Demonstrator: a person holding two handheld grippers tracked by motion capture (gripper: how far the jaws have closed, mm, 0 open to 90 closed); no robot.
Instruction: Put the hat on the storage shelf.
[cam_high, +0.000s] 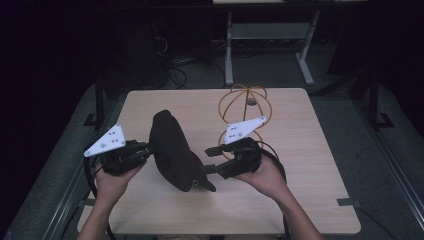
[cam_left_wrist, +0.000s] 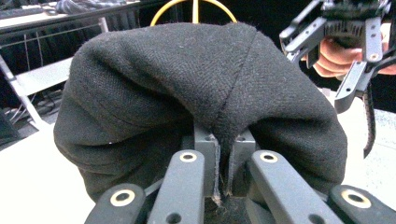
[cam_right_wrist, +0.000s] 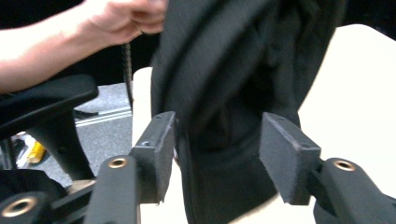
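Left gripper (cam_left_wrist: 223, 175): jaws closed tight on a fold of a black cloth cap (cam_left_wrist: 201, 93), the pinched seam running up between the two pads; seen in the left gripper view, the cap's woven fabric bulges over and around the jaws. In the high view this gripper (cam_high: 145, 148) meets the cap's left edge, held by the person's left hand (cam_high: 112, 180), with a white three-cornered plate on top.

Right gripper (cam_right_wrist: 215, 154): jaws wide open, one pad on each side of a hanging part of the cap (cam_right_wrist: 233, 93); whether either pad touches the cloth cannot be told. In the high view this gripper (cam_high: 209, 159) points at the cap's right side near its brim, held by the person's right hand (cam_high: 267, 177); it also shows at upper right of the left gripper view, open.

Cap (cam_high: 175, 150): black, lifted on edge between the two grippers over the middle of the table (cam_high: 310, 200), brim toward the person. No brand, label or writing can be read on it.

Wire basket (cam_high: 243, 107): orange-yellow open frame of curved hoops, standing on the table behind the right gripper, well apart from the cap. A small round object sits inside it near the far side; what it is cannot be told.

Table: light wood top, dark floor around it
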